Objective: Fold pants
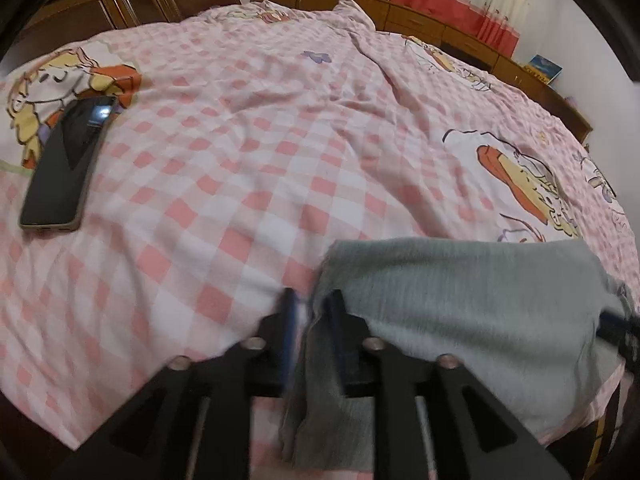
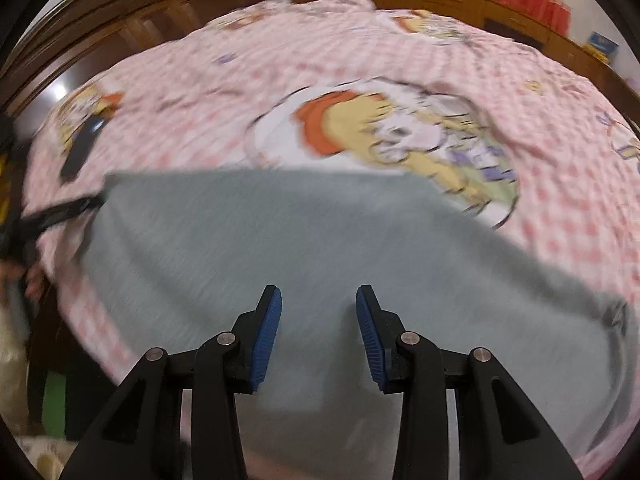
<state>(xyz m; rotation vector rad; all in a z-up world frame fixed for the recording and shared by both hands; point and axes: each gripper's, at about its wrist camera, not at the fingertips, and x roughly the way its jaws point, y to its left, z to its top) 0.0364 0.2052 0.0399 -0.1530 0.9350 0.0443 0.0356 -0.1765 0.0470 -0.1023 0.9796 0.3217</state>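
The grey pants (image 1: 460,300) lie folded flat at the near edge of a bed with a pink checked cover (image 1: 240,160). My left gripper (image 1: 312,308) is shut on the left edge of the pants, grey cloth bunched between its blue pads. In the right wrist view the pants (image 2: 280,240) spread wide under my right gripper (image 2: 319,300), which is open and empty just above the cloth. The left gripper shows in that view at the pants' left corner (image 2: 60,212). The right gripper's tip shows at the right edge of the left wrist view (image 1: 616,328).
A black phone (image 1: 64,164) lies on the cover at the left; it also shows in the right wrist view (image 2: 80,148). Wooden cabinets (image 1: 120,4) and a low wooden shelf (image 1: 440,28) stand behind the bed. A blue book (image 1: 544,68) lies on the shelf.
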